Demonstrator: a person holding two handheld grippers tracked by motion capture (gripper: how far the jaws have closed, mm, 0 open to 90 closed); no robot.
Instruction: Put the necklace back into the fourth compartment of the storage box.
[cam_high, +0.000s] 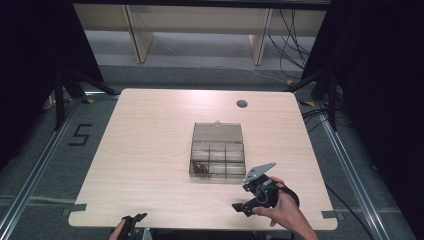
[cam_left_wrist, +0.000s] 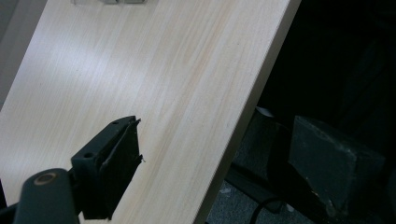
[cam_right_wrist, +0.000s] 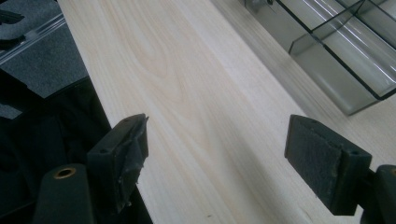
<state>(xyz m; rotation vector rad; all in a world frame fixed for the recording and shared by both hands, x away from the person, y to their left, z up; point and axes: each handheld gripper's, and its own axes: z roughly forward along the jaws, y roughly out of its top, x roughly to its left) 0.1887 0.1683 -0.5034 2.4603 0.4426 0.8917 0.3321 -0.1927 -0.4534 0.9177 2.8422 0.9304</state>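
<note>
A clear plastic compartment box (cam_high: 218, 150) lies in the middle of the table with its lid folded back. Its front left cell holds something small and brown (cam_high: 201, 167). A corner of the box (cam_right_wrist: 336, 56) appears at the upper right of the right gripper view. A hand holds my right gripper (cam_high: 242, 206) just in front of the box, near the table's front edge, pointing left. Its jaws stand wide apart over bare wood in its own view (cam_right_wrist: 224, 154). My left gripper (cam_high: 134, 220) sits at the front left edge, open (cam_left_wrist: 224, 158), one jaw over the table, the other past the edge.
The light wood table (cam_high: 150, 150) has a round cable hole (cam_high: 242, 103) at the back right. Dark floor and rails surround it, with a "5" marked on the floor (cam_high: 80, 134) at the left. Cables (cam_high: 292, 45) hang behind the table.
</note>
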